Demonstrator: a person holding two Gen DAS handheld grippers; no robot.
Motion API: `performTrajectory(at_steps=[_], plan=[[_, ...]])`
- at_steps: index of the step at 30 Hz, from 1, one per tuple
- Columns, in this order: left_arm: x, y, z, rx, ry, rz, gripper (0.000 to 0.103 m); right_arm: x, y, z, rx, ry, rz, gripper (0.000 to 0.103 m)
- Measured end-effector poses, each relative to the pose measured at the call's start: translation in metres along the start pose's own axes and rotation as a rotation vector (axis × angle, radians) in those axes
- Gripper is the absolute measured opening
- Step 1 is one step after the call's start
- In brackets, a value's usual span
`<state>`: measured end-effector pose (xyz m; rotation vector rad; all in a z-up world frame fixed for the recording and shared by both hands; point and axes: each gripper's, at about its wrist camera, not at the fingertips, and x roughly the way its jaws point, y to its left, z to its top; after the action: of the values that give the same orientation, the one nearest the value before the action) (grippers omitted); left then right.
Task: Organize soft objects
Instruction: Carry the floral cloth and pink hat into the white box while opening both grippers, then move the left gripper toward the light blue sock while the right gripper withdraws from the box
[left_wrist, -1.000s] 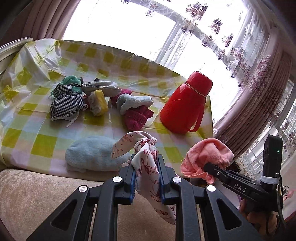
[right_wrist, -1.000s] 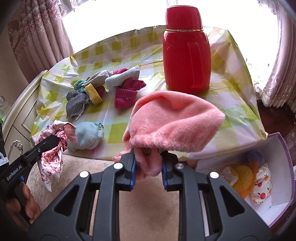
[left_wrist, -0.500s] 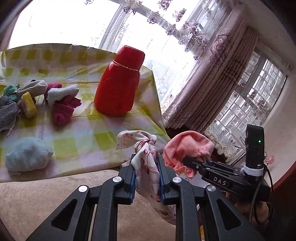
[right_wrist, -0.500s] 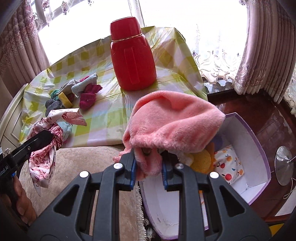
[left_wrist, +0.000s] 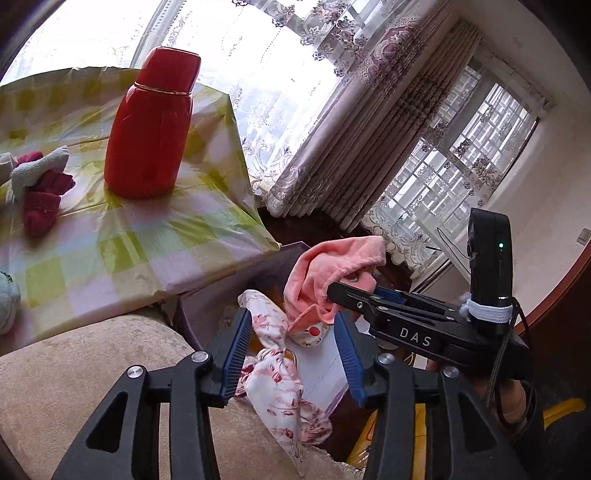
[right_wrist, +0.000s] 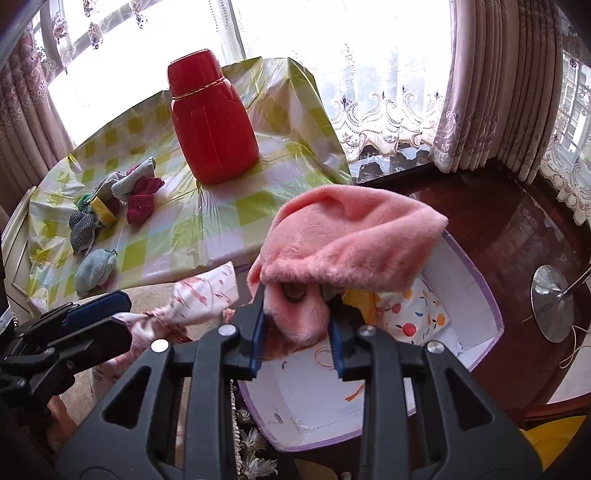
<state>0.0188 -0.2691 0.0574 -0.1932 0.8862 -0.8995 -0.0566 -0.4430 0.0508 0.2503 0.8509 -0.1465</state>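
Note:
My left gripper (left_wrist: 291, 316) hangs over the purple-rimmed box (left_wrist: 218, 299), its jaws opening. A pink-flowered white cloth (left_wrist: 275, 373) sags between them against the left pad, clear of the right one. My right gripper (right_wrist: 296, 314) is over the same box (right_wrist: 493, 314), jaws also opening. A fluffy pink cloth (right_wrist: 351, 236) drapes over its tips and fills the gap loosely. In the box lie a fruit-printed cloth (right_wrist: 413, 314) and a yellow piece (right_wrist: 360, 299). The left gripper (right_wrist: 127, 318) with the flowered cloth (right_wrist: 207, 295) shows at the left of the right wrist view.
A red flask (right_wrist: 214, 122) stands on the table's checked cover (right_wrist: 229, 221). Further left lie a heap of small soft things (right_wrist: 110, 199) and a pale blue bundle (right_wrist: 94, 271). A beige cushion (left_wrist: 92, 369) adjoins the box. A lamp's metal foot (right_wrist: 550, 302) rests on the dark floor.
Both grippers have swung right, from the table's edge to above the box. Both pairs of jaws have parted; the flowered cloth and the pink cloth now sit loose between them.

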Motion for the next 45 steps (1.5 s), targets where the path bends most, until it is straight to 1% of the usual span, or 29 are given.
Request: performTrajectory(at_steps=[2, 12, 15, 17, 22, 28, 32, 34, 36, 39, 42, 45], plan=[[-0.003, 0.006, 0.001, -0.016, -0.011, 0.015, 0.048, 0.001, -0.001, -0.001, 0.004, -0.001, -0.002, 0.05], [-0.024, 0.025, 0.004, -0.058, -0.074, 0.087, 0.048, 0.006, 0.009, -0.001, -0.014, 0.016, 0.025, 0.05], [-0.034, 0.037, 0.0, -0.084, -0.093, 0.117, 0.048, 0.008, 0.015, 0.0, -0.026, 0.018, 0.036, 0.05], [-0.043, 0.048, -0.002, -0.11, -0.106, 0.137, 0.048, 0.009, 0.02, 0.0, -0.035, 0.022, 0.043, 0.051], [-0.067, 0.076, -0.01, -0.186, -0.143, 0.186, 0.048, 0.015, 0.037, 0.002, -0.069, 0.034, 0.062, 0.055], [-0.091, 0.114, -0.018, -0.289, -0.177, 0.25, 0.052, 0.026, 0.065, 0.005, -0.112, 0.047, 0.092, 0.061], [-0.103, 0.138, -0.025, -0.351, -0.191, 0.295, 0.057, 0.038, 0.088, 0.006, -0.15, 0.062, 0.112, 0.065], [-0.109, 0.15, -0.027, -0.378, -0.19, 0.322, 0.059, 0.045, 0.1, 0.005, -0.172, 0.073, 0.124, 0.066], [-0.112, 0.162, -0.029, -0.413, -0.177, 0.353, 0.064, 0.054, 0.112, 0.005, -0.188, 0.087, 0.136, 0.067], [-0.116, 0.179, -0.032, -0.442, -0.158, 0.392, 0.065, 0.066, 0.129, 0.006, -0.199, 0.099, 0.156, 0.069], [-0.118, 0.193, -0.032, -0.439, -0.131, 0.435, 0.07, 0.079, 0.146, 0.008, -0.214, 0.105, 0.17, 0.071], [-0.116, 0.202, -0.029, -0.404, -0.09, 0.481, 0.077, 0.092, 0.161, 0.009, -0.224, 0.117, 0.185, 0.073]])
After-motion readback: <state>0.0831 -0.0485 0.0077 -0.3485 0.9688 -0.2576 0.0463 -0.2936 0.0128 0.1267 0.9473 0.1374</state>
